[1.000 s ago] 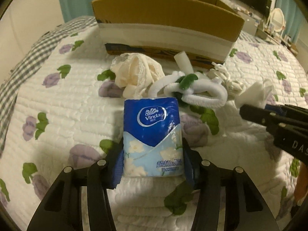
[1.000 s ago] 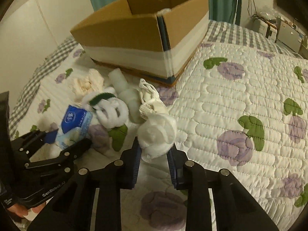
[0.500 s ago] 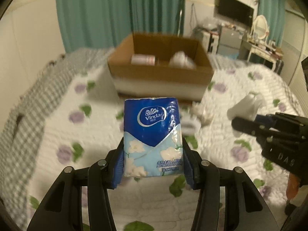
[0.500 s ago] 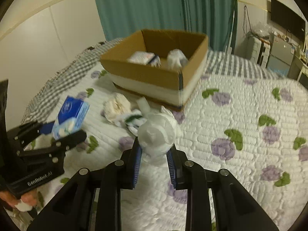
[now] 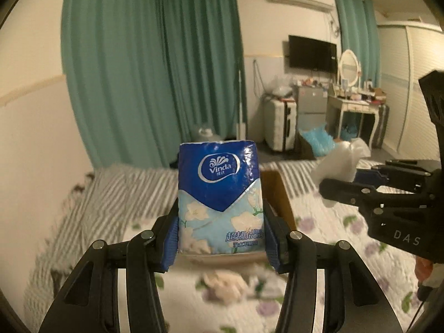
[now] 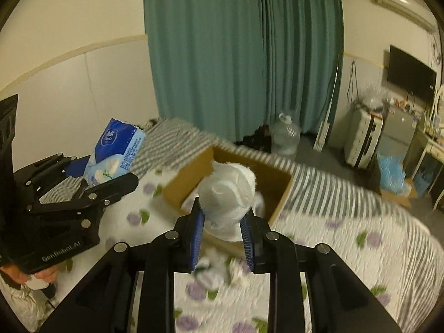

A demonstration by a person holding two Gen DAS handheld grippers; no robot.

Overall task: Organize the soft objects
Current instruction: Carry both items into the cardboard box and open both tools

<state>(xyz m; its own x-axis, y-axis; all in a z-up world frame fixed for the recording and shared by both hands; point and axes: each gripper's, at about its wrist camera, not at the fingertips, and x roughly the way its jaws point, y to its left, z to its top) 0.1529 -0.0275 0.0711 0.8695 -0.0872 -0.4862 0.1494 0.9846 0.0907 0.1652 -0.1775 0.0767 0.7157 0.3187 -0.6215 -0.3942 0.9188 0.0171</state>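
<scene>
- The tissue pack [image 5: 219, 197] hides most of the cardboard box [image 5: 274, 194] in the left wrist view.
- The rolled white cloth [image 6: 226, 194] blocks the box's [image 6: 188, 180] interior in the right wrist view.
- The items on the quilt [image 5: 333, 263] below are blurred beyond telling.
- The right gripper's [image 5: 340, 180] body is cut off at the frame edge.

My left gripper [image 5: 220, 240] and right gripper [image 6: 222, 236] are black, silver-screwed, with ribbed blue pads [image 6: 197, 236]; white lettering possibly reads "GenRobot.AI".
</scene>
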